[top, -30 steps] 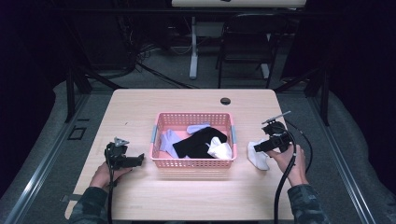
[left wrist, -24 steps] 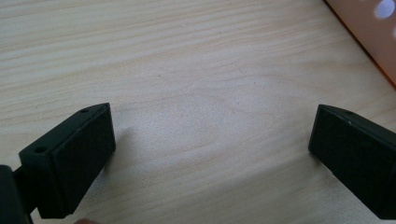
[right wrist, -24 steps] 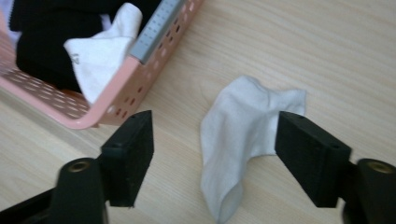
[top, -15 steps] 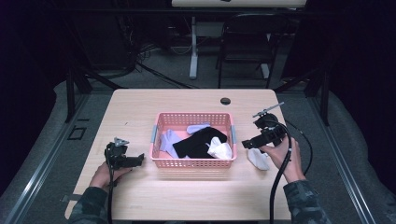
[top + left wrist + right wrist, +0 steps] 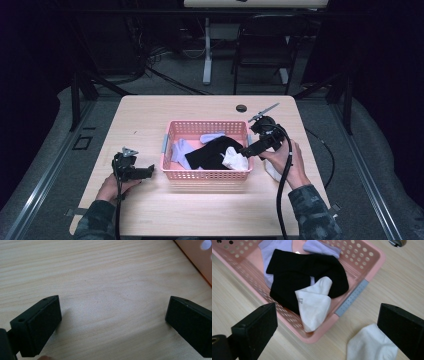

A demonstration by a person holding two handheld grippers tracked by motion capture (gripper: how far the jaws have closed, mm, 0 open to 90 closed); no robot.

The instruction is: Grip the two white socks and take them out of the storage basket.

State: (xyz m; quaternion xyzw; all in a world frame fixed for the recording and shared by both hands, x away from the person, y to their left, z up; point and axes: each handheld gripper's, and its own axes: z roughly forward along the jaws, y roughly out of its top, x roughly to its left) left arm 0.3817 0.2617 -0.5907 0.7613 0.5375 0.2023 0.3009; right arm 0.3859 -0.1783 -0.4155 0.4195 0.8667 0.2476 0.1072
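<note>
A pink basket [image 5: 207,175] [image 5: 374,262] stands mid-table. In it lie lavender socks [image 5: 181,150] [image 5: 274,245], a black sock [image 5: 212,152] [image 5: 294,272] and a white sock [image 5: 234,159] [image 5: 314,302] draped toward its right wall. A second white sock [image 5: 272,170] [image 5: 372,345] lies on the table right of the basket, partly under the person's right hand. My right gripper [image 5: 248,149] [image 5: 327,315] hovers over the basket's right rim; its jaws have just been opening and stand open with nothing between them. My left gripper [image 5: 147,172] [image 5: 112,312] rests open on bare wood left of the basket.
A small black round fitting [image 5: 241,107] [image 5: 397,242] sits in the tabletop behind the basket. Each gripper trails a black cable toward the person. Bare wood [image 5: 140,120] stretches left of and behind the basket. A desk leg and a chair stand beyond the far edge.
My right gripper has risen off the white sock on the table and moved left toward the basket's rim, its jaws spreading. The sock stays on the table. The left gripper has not moved.
</note>
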